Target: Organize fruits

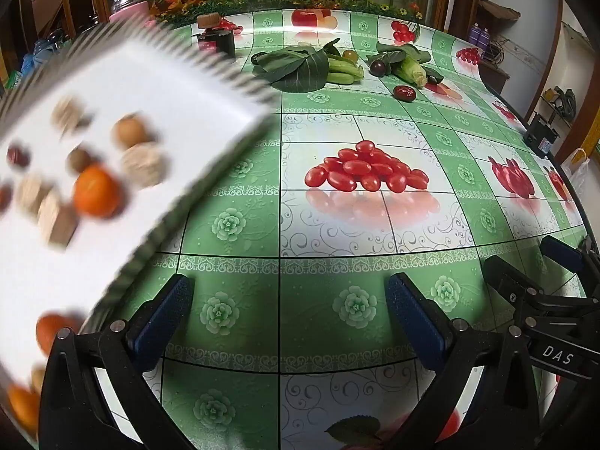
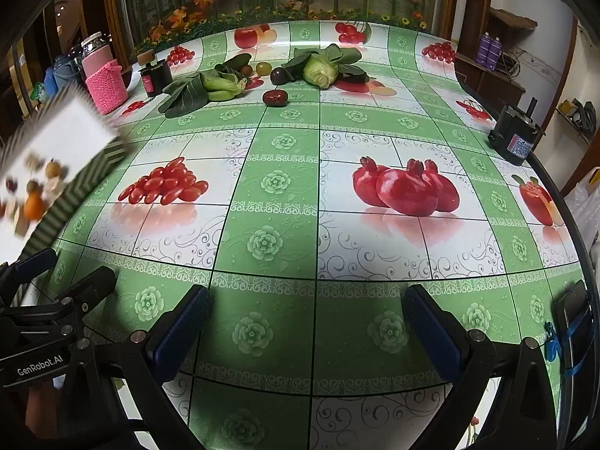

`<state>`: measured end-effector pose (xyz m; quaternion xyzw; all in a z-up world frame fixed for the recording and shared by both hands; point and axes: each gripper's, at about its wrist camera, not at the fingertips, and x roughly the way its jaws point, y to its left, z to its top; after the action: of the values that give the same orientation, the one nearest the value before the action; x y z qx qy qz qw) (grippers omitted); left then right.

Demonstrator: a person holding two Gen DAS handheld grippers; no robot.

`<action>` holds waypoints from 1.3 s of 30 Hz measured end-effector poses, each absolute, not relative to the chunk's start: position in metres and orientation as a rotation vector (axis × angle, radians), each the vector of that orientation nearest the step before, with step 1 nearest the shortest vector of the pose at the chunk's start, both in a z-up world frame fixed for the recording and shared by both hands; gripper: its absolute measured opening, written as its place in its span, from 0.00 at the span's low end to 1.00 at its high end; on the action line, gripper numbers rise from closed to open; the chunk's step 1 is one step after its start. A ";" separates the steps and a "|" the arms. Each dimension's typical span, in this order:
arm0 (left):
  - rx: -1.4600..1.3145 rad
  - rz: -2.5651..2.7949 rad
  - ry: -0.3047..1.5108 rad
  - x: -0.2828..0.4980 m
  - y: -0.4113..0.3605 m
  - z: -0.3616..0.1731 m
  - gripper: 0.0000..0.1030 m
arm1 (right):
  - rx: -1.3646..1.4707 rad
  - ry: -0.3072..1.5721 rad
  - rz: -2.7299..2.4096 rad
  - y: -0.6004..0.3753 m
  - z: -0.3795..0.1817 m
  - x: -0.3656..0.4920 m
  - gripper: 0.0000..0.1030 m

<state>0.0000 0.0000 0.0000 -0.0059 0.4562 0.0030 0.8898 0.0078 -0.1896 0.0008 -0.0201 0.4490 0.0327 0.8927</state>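
Both grippers, left gripper (image 1: 288, 322) and right gripper (image 2: 305, 332), spread wide, holding nothing; fruits (image 2: 278, 75) and greens near worktop (image 2: 277, 262) far edge.

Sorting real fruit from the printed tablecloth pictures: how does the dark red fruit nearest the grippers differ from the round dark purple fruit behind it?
The dark red fruit is glossy red and squat; the dark purple fruit is almost black and rounder. The red one lies alone on a green square; the purple one sits against the leafy greens. Both are real and ungrasped.
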 end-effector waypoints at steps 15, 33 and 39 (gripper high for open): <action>-0.011 0.007 0.948 0.000 0.001 0.000 1.00 | -0.042 0.931 0.068 -0.190 0.001 0.008 1.00; -0.012 0.006 0.946 0.001 -0.002 -0.001 1.00 | -0.042 0.932 0.068 -0.190 0.001 0.008 1.00; -0.012 0.006 0.946 0.001 -0.002 -0.001 1.00 | -0.042 0.931 0.068 -0.190 0.001 0.008 1.00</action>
<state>0.0007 -0.0018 -0.0012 -0.0060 0.4556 0.0030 0.8901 0.0082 -0.1903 0.0006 -0.0201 0.4490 0.0328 0.8927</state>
